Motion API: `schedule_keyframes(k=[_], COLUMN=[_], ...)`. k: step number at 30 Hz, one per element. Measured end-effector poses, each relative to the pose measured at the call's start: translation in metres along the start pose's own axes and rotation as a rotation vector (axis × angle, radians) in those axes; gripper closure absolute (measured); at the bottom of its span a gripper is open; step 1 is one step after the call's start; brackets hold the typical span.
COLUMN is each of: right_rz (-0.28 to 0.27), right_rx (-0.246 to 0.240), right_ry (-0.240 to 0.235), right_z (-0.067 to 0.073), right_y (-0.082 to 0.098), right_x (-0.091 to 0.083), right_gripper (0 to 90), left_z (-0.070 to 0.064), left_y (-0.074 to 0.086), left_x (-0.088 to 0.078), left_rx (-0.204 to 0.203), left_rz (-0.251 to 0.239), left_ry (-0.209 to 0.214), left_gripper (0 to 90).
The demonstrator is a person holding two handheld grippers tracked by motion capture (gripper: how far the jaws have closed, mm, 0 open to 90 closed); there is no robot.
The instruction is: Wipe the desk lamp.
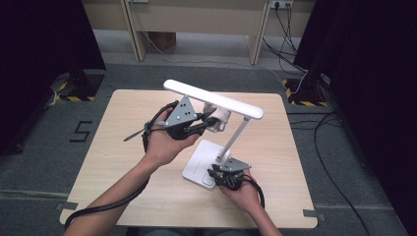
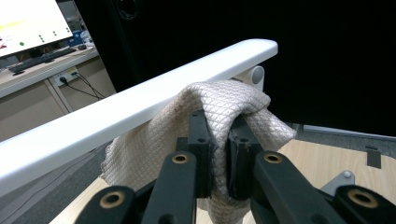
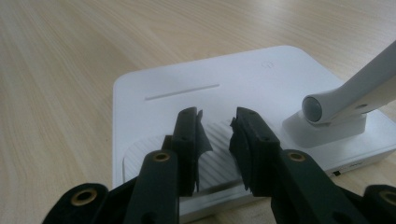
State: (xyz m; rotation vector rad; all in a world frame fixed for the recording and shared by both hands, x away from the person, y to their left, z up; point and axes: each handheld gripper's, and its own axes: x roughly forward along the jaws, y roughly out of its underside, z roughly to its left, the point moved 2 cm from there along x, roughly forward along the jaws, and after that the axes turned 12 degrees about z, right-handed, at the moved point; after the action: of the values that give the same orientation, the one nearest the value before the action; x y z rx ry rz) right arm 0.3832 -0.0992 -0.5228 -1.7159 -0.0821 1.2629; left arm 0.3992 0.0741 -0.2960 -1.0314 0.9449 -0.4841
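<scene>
Your left gripper [image 1: 209,119] is up above the middle of the worktop [image 1: 123,162]. Its jaws are pinching a cloth [image 2: 219,109]. The cloth is pale and has a tiny diamond pattern. It is pressed up against the under side of the lamp's long white bar [image 2: 140,105], near the end where the bar meets its arm. Part of the cloth bunches over the jaws and part hangs down below them.

The lamp [image 1: 216,101] stands on the worktop, a bit right of the middle. Its bar runs from far left to near right, high over the wood. A thin white arm [image 1: 235,137] leans down from the bar to a flat white base [image 3: 233,88].

Your right gripper [image 3: 217,126] is low, at the near right edge of the base. Its jaws are spread a little, with a gap between them, and they hold nothing. They point over a ribbed patch [image 3: 219,161] on the base. The round joint [image 3: 317,107] of the arm sits just to the right of the jaws. A thin groove [image 3: 182,92] runs across the base farther off.
</scene>
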Motion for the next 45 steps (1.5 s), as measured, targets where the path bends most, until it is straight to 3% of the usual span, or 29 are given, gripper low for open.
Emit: schedule_keyframes(k=[19, 31, 45], right_rz=[0.001, 0.001, -0.001], right_rx=[0.002, 0.003, 0.002], right_ry=[-0.001, 0.000, -0.002], right_z=[0.000, 0.000, 0.000], right_y=[0.000, 0.000, 0.000], right_x=[0.000, 0.000, 0.000], right_gripper=[70.7, 70.7, 70.7], left_z=[-0.017, -0.022, -0.025], left_y=[-0.009, -0.007, 0.003], left_x=[0.023, 0.034, 0.046], left_rx=[0.029, 0.022, 0.026], left_rz=[-0.016, -0.027, 0.006], left_ry=[0.053, 0.073, 0.093], left_gripper=[81.8, 81.8, 81.7])
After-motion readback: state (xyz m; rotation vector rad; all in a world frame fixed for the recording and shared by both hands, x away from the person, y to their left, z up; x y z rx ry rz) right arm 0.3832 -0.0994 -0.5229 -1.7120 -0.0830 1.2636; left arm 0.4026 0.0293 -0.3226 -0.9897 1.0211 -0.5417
